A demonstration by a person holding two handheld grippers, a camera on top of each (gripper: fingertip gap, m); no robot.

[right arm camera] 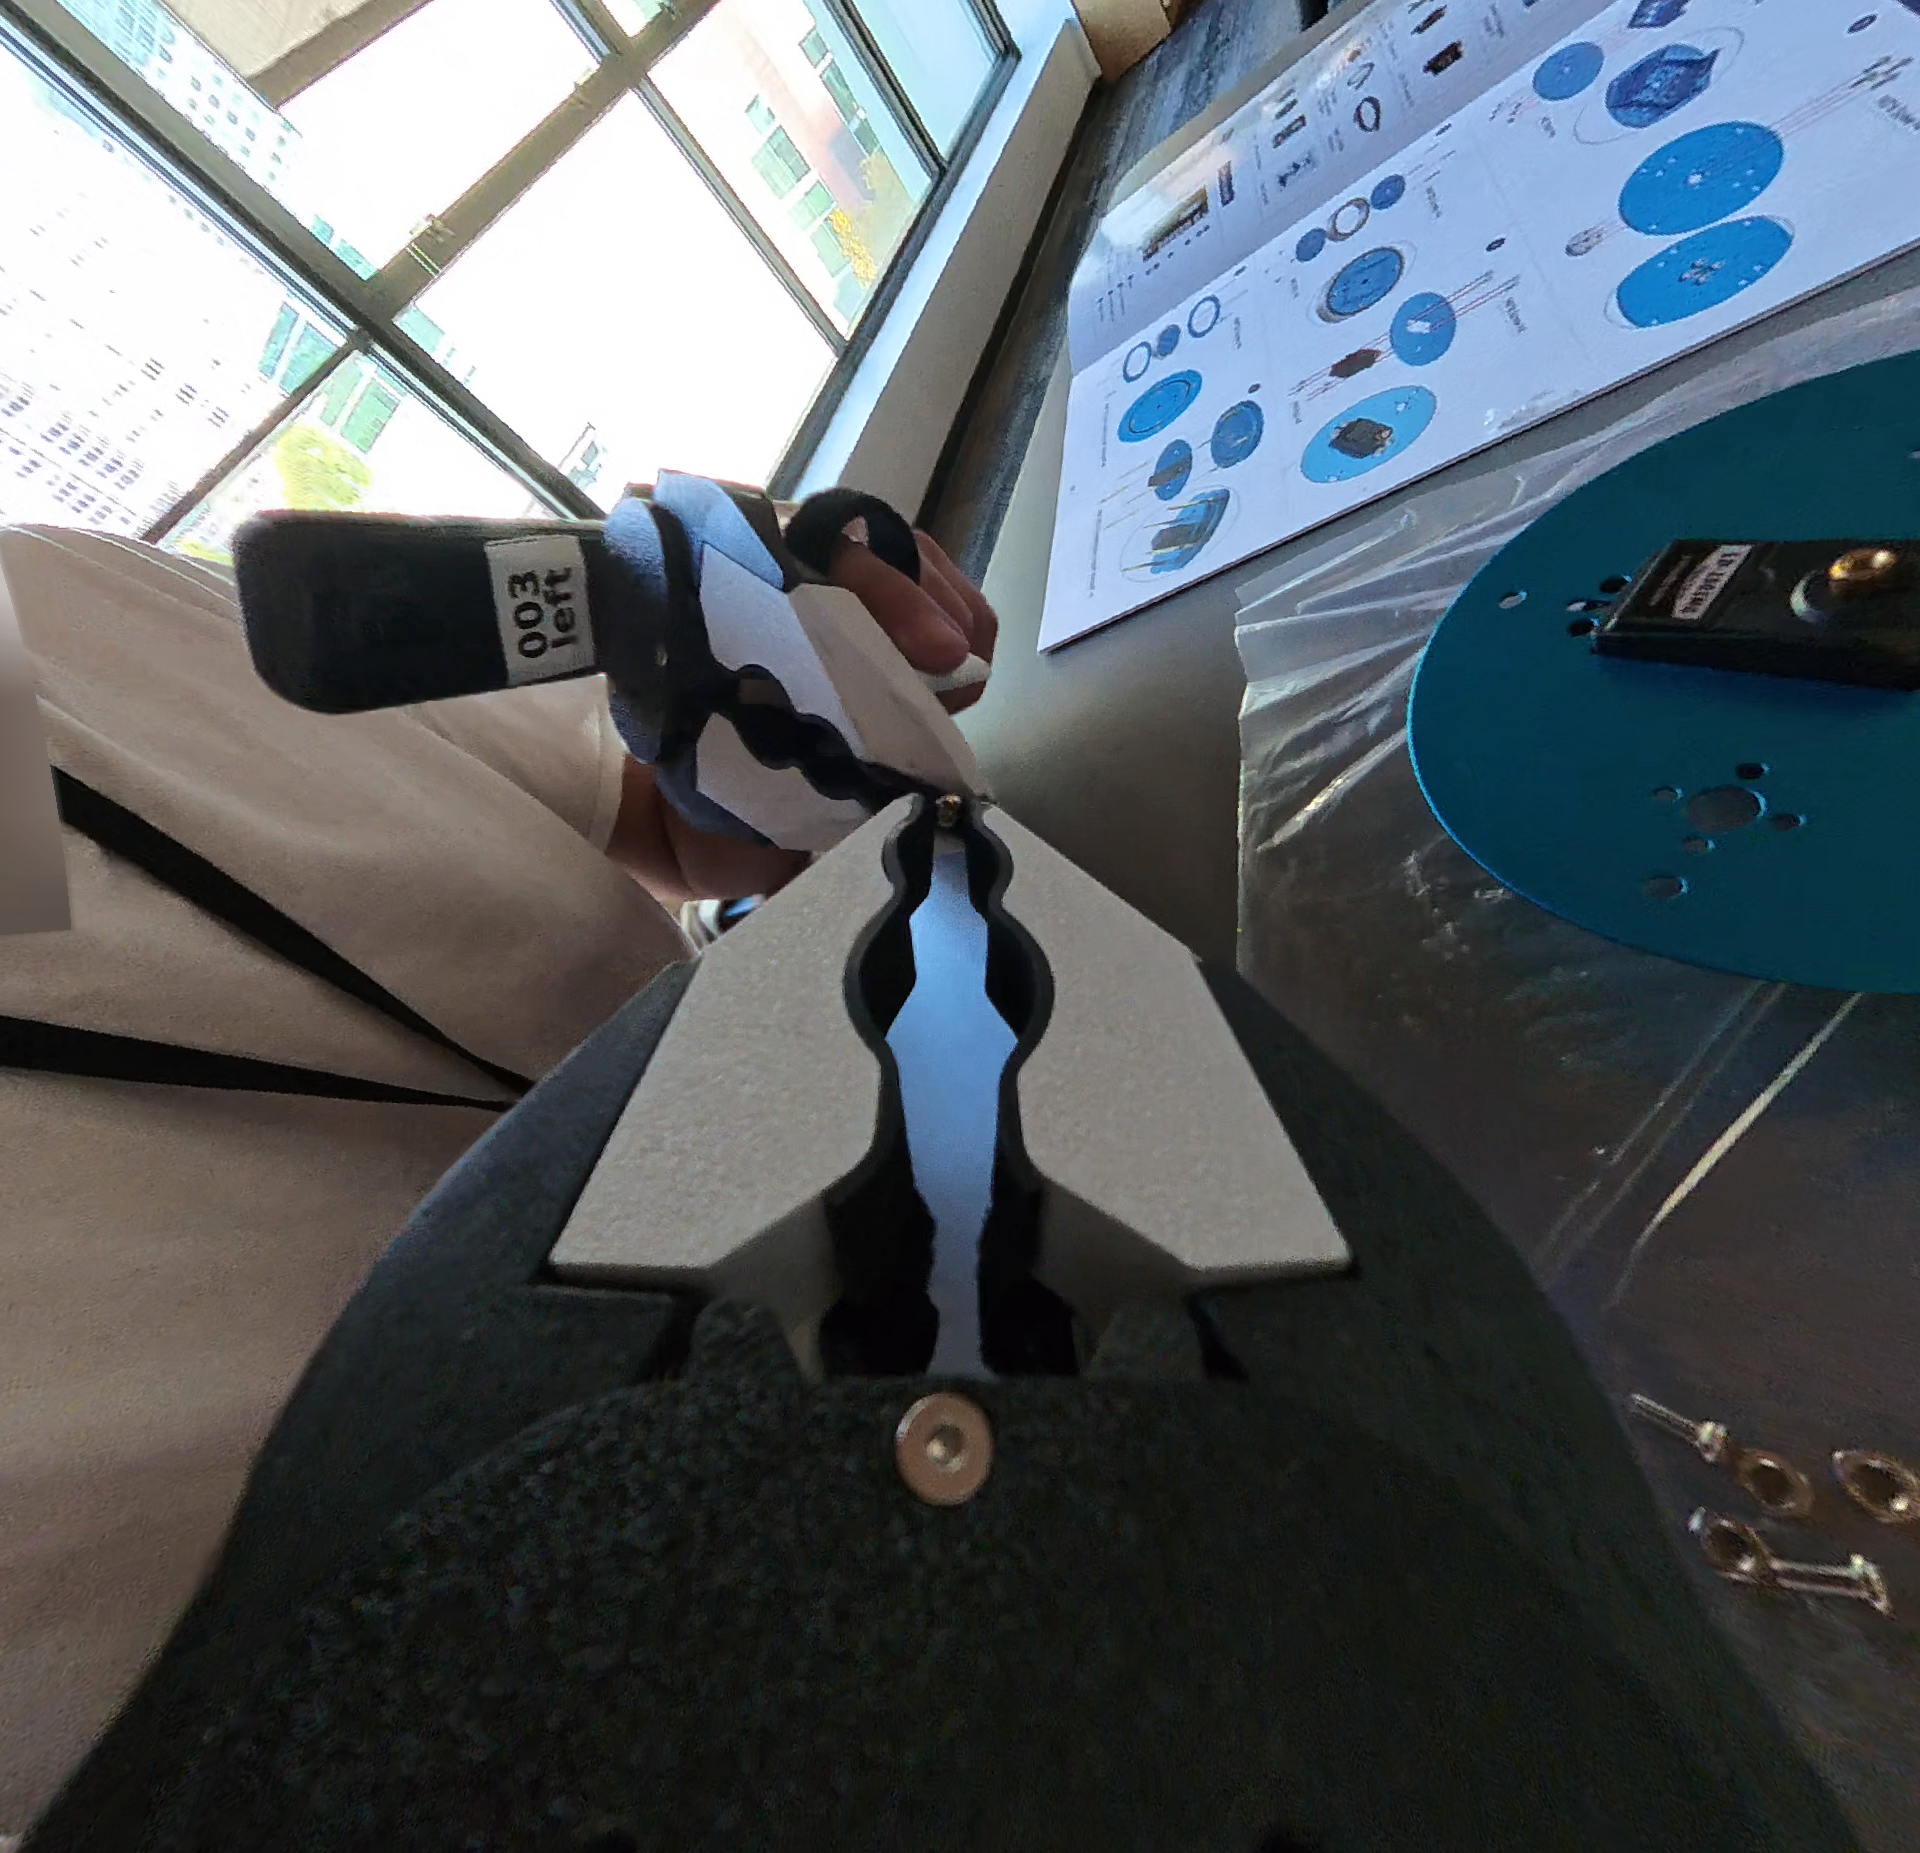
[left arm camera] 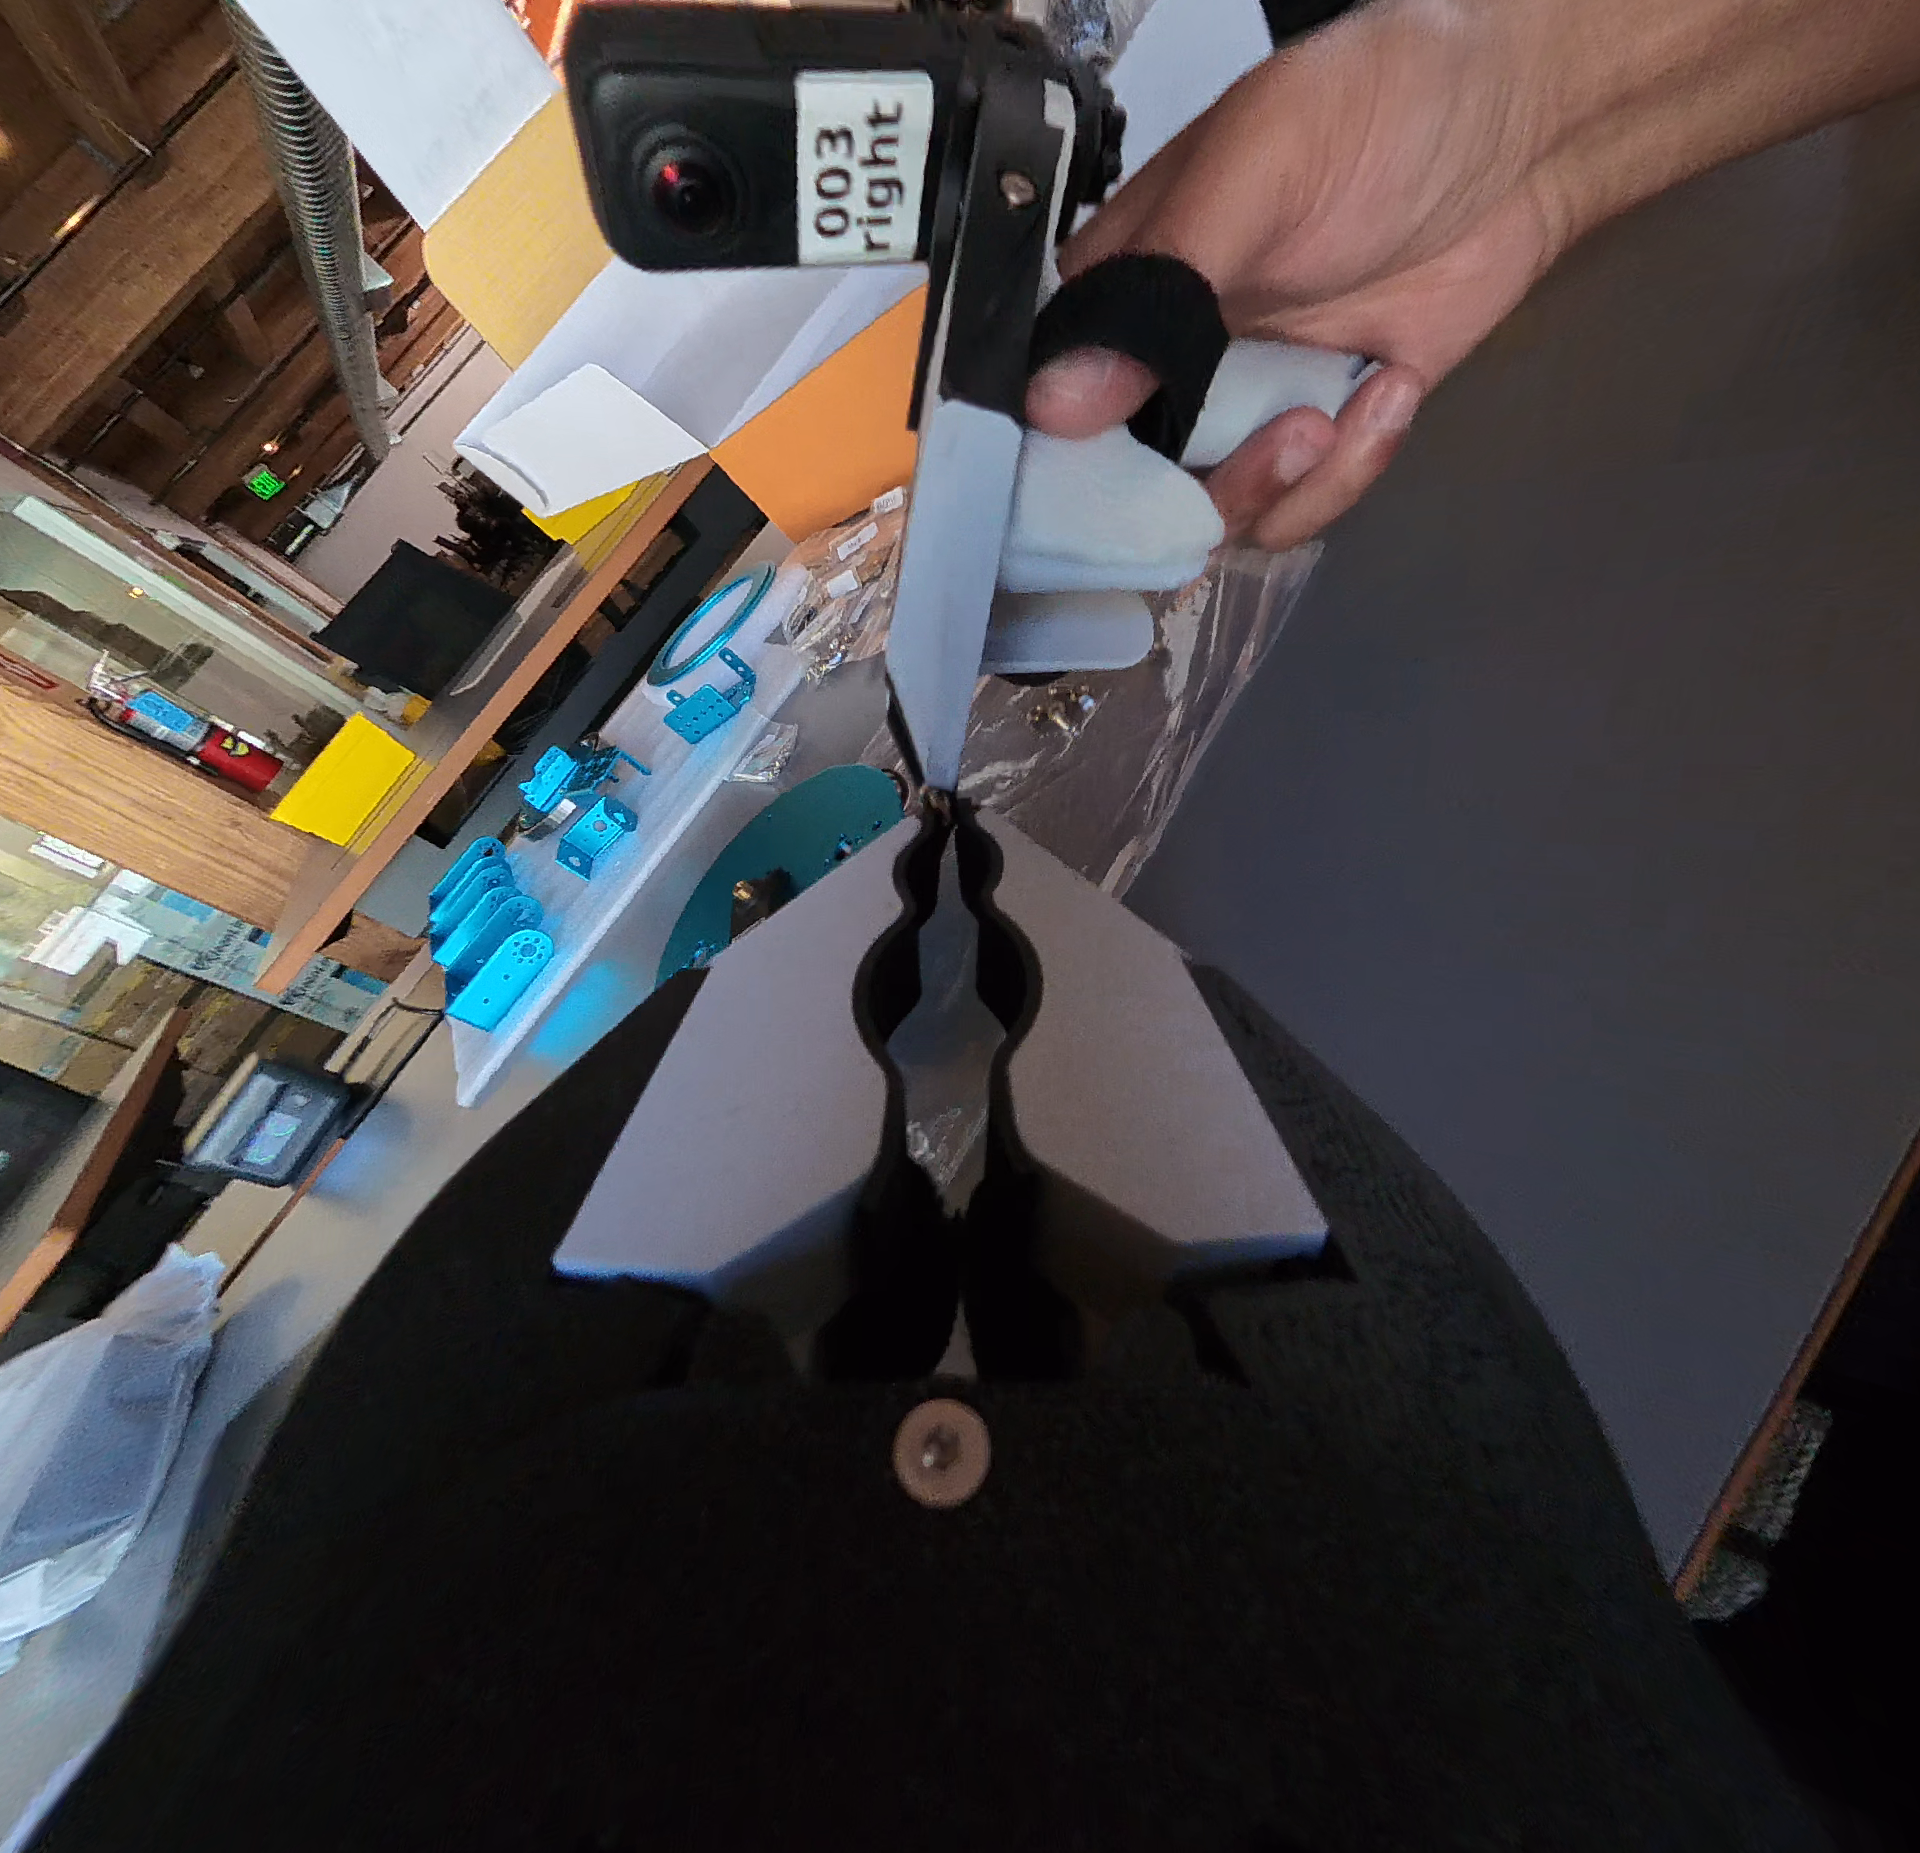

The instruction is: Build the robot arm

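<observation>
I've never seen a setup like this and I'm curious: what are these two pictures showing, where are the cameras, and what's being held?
No robot here: a person holds a two-finger gripper in each hand. Each picture comes from a camera on one gripper, looking along its fingers. The left gripper and right gripper meet tip to tip, both closed on a small brass piece. On the grey table lie a blue disc carrying a black block, a printed sheet, a clear plastic bag, loose metal fittings and blue brackets.
</observation>
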